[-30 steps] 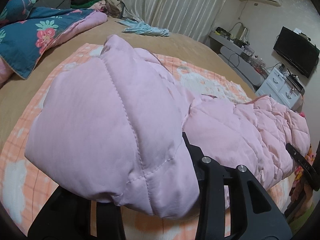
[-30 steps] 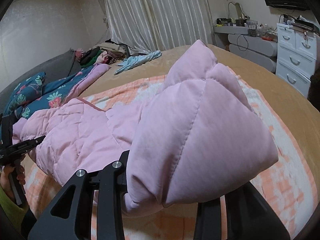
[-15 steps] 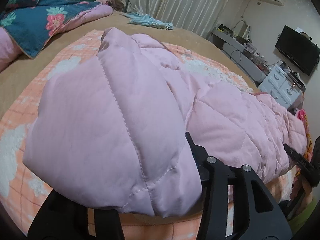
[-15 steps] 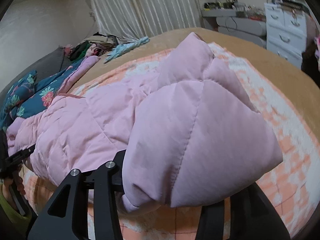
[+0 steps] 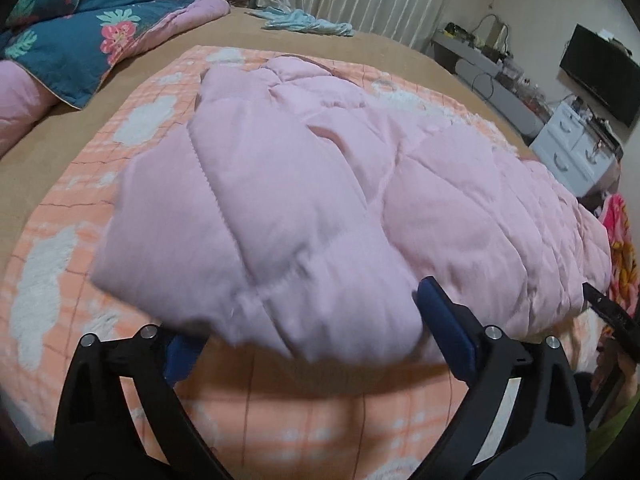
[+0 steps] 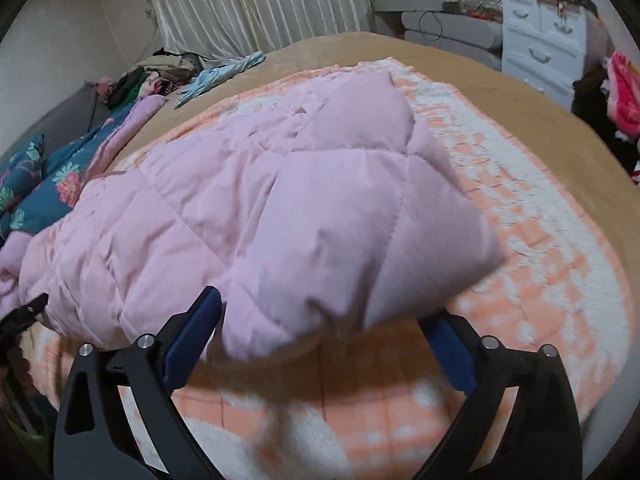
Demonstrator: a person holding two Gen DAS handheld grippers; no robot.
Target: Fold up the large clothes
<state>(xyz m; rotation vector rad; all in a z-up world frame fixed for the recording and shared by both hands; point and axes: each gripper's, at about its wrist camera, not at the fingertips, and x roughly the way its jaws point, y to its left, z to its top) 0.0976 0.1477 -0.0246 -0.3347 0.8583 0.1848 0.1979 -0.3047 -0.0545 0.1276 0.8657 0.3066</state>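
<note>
- The pale pink quilted padded coat point(image 5: 320, 184) lies folded over on the orange-and-white checked fleece blanket point(image 5: 60, 240) spread over the bed, its near edge between the fingers of both grippers.
- The left gripper point(image 5: 316, 344) is opening; the blue pads stand wide on either side of the folded edge and no longer press on it. The right gripper point(image 6: 320, 340) is likewise opening, with the coat's corner between its fingers but not pinched.
- The release is best finished with both sets of fingers fully spread before being drawn straight back and low, so that the puffy layers are not dragged or sprung open.
- The padding is judged springy; the fold may need to be pressed flat and its edges squared afterwards.
- The tan bedcover point(image 6: 480, 76) is seen beyond the blanket, with a teal floral quilt point(image 5: 80, 40) and a light blue garment point(image 5: 304, 22) lying on it well apart from the coat.
- Pale pleated curtains point(image 6: 260, 4), a white chest of drawers point(image 6: 540, 40) and a black wall-mounted television point(image 5: 596, 72) are seen around the room.
</note>
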